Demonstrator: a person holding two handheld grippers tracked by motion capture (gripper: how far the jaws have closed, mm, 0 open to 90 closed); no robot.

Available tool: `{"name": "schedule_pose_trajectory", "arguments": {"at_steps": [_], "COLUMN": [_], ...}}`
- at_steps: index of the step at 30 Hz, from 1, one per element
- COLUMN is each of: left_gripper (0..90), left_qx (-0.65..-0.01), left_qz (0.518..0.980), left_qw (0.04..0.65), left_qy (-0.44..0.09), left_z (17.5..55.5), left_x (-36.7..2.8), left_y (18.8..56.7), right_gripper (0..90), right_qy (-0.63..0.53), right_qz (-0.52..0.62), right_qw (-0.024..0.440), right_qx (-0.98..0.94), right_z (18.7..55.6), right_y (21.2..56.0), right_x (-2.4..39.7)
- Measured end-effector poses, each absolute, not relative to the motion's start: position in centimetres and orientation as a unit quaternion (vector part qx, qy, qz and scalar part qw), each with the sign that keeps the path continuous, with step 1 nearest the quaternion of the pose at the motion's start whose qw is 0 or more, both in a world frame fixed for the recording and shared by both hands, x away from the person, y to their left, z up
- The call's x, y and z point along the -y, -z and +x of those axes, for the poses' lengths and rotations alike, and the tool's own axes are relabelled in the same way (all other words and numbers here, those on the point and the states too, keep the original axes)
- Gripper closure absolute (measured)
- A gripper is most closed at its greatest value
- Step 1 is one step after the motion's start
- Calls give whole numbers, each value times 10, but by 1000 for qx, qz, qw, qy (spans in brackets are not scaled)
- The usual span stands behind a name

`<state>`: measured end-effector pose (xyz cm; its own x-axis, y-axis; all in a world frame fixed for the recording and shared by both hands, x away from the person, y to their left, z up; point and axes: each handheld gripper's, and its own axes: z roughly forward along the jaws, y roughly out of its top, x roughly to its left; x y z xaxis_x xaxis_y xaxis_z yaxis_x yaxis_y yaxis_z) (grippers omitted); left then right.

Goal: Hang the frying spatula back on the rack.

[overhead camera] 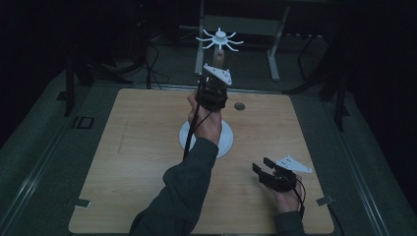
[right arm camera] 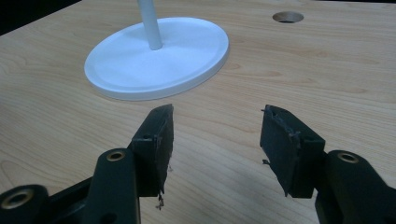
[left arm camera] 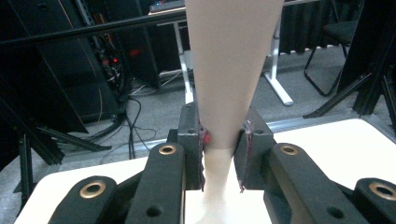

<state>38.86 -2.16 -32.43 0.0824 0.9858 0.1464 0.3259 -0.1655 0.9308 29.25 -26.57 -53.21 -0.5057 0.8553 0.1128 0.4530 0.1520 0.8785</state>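
The left hand-held gripper is raised above the middle of the table, jaws clamped on the tapered post of a white stand. The post widens upward between the pads, and spoked arms crown the stand's top. Its round base sits near the table's centre, with a small hole toward the far edge. The right hand-held gripper rests near the right near corner, jaws apart and empty. Beyond the far edge, in a dim room, are cables and a white desk frame.
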Motion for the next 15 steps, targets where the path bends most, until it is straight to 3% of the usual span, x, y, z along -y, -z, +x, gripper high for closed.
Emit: {"name": "schedule_pose_trajectory", "arguments": {"at_steps": [7,15], "left_gripper": [734,591], "left_qx": [-512,-502], "left_qz": [637,645], "left_qw": [380,406], "left_qy": [-435,-409], "left_z": [388,388], "left_x": [21,14], "left_y": [326,335], "right_gripper": [441,440], "right_qy": [-471,-469], "right_qz": [449,450], "right_qw": [213,211], "right_qx": [-729,-730], "right_z": [292,293], "right_y": [532,533], "right_x": [266,265]}}
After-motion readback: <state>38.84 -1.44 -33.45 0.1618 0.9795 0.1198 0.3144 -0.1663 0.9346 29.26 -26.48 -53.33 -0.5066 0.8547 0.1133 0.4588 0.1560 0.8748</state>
